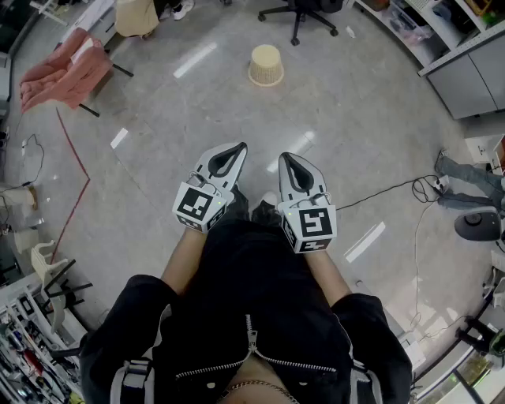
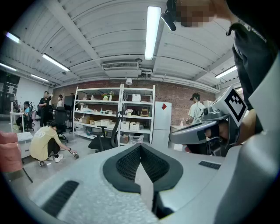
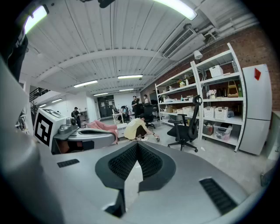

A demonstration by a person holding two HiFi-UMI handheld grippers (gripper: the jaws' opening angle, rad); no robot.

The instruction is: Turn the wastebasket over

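Wastebasket (image 1: pixel 266 65) is sitting with the left tongs (image 1: pixel 236 149) and right tongs (image 1: pixel 289 158) well apart from it, both pinched together and empty, so arriving unopened is probably risking shoving it away.

Floor (image 1: pixel 197 110) lies open straight ahead up to the wastebasket (image 1: pixel 266 65). Office chair (image 1: pixel 300 12) stands just behind it. Red cable (image 1: pixel 78 158) runs left, black cable (image 1: pixel 379 193) right, both well aside.
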